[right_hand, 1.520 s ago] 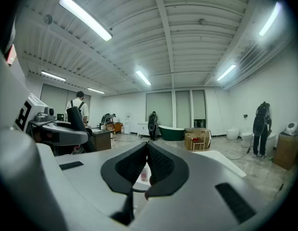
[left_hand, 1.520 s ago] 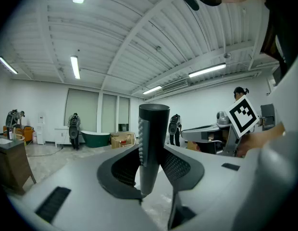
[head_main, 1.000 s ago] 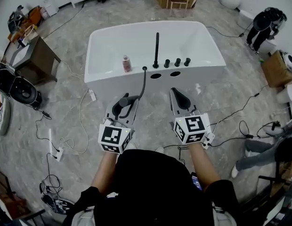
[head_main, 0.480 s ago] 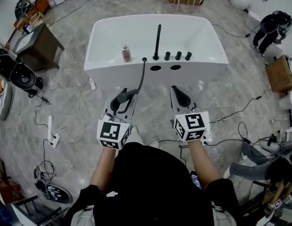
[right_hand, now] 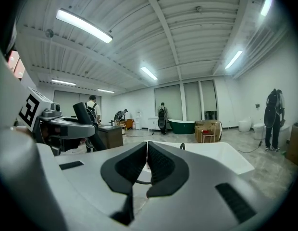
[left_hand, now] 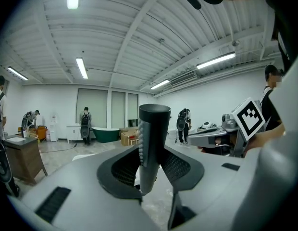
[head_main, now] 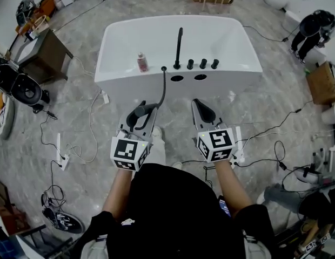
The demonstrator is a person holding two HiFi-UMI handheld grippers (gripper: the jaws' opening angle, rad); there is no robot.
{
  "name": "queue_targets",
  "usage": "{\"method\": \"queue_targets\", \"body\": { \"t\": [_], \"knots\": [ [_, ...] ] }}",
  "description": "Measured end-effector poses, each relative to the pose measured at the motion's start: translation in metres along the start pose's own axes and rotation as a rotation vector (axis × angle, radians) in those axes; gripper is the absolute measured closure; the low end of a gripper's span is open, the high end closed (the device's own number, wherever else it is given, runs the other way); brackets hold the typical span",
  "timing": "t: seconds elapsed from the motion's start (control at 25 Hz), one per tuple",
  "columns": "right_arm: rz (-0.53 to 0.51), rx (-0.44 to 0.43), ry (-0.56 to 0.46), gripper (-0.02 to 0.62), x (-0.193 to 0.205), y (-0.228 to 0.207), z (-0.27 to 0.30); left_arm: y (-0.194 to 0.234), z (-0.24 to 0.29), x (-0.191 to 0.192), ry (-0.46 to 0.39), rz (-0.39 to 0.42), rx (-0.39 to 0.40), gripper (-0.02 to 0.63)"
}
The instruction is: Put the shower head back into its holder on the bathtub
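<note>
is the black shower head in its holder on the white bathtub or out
Out: the left gripper grips the black shower head short of the white bathtub.

My head camera looks steeply down past my chest. The white bathtub (head_main: 232, 88) lies ahead near the picture's top, with my left gripper (head_main: 141, 112) and right gripper (head_main: 202, 108) just short of it. Each gripper's camera rides close behind its own fingers (left_hand: 122, 170) and faces almost level toward the bathtub. The left one sits so near that the shower head (left_hand: 151, 138) fills its middle. The right gripper view shares the bathtub with the head view. Both gripper views share the green bathtub (right_hand: 181, 125) far beyond it.
</note>
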State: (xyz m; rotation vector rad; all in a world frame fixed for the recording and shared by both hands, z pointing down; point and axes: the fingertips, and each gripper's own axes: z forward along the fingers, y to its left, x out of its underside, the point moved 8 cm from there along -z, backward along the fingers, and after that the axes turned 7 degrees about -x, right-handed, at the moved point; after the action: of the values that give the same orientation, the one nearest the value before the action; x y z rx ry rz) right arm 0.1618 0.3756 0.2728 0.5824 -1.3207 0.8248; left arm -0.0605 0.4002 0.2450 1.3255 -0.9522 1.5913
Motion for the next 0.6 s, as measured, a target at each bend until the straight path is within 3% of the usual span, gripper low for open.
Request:
{"method": "queue_targets", "body": {
  "t": [0.24,0.6],
  "knots": [
    [0.006,0.007,0.018,0.572,0.001,-0.02,0.026,0.008,0.03,0.004,0.014,-0.007,0.02,0.462],
    [0.006,0.006,0.039,0.572,-0.01,-0.051,0.1,0.055,0.098,-0.009,0.0,-0.019,0.027,0.462]
  ]
}}
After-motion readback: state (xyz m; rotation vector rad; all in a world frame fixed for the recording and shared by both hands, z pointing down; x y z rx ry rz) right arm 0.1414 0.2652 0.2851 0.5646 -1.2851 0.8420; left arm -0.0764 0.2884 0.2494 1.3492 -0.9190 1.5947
